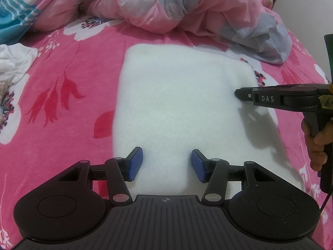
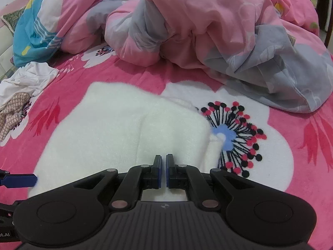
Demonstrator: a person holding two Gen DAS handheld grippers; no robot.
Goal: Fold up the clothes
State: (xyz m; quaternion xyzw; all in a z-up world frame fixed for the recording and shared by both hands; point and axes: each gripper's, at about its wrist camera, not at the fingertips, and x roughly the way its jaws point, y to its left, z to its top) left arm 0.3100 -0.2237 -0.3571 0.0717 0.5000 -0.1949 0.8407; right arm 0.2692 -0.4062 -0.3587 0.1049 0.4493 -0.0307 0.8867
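Crumpled clothes [image 2: 25, 81]: a white garment and a checked piece bunched at the far left of the bed.
Left gripper [image 1: 167, 164]: jaws about half apart over the near edge of the white garment, blue pads clear of it, nothing between them.
White fleecy garment [image 1: 177, 95]: lies flat in a folded rectangle on the pink floral bedsheet [image 1: 62, 95], mid-bed.
Right gripper [image 2: 163, 171]: jaws drawn together, nothing seen between them, poised at the garment's right side; a hand [image 1: 316, 143] grips its handle.
Duvet [image 2: 208, 31]: pink and grey, heaped behind the garment.
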